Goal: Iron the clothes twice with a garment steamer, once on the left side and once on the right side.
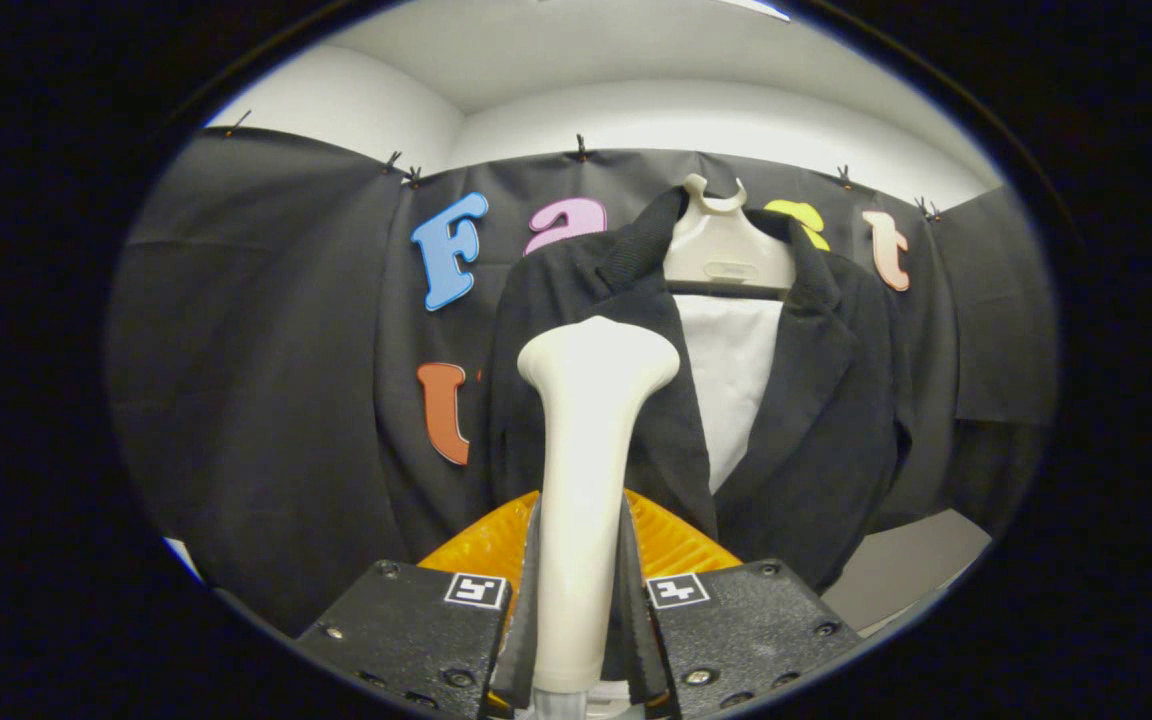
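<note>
A white garment steamer [586,480] stands upright between my fingers, with its handle clamped by both. My gripper [578,600] is shut on it. The steamer's wide head [598,360] lies over the left front panel of a black jacket [816,420] just beyond. The jacket hangs on a pale hanger [726,250] against the booth's black cloth wall, its lapels apart over a white lining [731,380]. Whether the head touches the fabric I cannot tell.
An orange ribbed part [671,540] shows right behind the fingers, below the jacket's hem. A pale surface [911,560] lies low to the right of the jacket. Black cloth [266,400] hangs on the left, with a white wall and ceiling above.
</note>
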The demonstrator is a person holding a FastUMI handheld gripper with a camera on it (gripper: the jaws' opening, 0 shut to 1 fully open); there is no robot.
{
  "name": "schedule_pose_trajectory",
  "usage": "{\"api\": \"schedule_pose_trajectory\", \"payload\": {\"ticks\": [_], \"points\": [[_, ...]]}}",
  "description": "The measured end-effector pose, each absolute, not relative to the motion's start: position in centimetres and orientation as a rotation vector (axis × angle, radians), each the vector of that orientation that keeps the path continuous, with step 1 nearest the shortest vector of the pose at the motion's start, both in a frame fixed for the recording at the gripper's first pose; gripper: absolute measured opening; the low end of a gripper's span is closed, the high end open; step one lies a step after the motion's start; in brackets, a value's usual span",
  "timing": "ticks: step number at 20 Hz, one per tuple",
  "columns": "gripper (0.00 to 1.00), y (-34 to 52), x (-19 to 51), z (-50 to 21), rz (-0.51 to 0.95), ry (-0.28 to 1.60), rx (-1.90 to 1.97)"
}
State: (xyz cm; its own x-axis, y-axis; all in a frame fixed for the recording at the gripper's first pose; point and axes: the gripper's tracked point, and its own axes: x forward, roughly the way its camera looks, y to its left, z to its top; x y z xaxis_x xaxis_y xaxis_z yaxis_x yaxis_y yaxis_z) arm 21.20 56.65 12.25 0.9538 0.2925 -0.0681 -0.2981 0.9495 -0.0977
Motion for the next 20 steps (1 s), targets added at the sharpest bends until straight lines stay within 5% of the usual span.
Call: {"api": "schedule_pose_trajectory", "payload": {"ticks": [20], "points": [[0.38,54.8,19.6,1.2,0.29,0.209,-0.131]]}}
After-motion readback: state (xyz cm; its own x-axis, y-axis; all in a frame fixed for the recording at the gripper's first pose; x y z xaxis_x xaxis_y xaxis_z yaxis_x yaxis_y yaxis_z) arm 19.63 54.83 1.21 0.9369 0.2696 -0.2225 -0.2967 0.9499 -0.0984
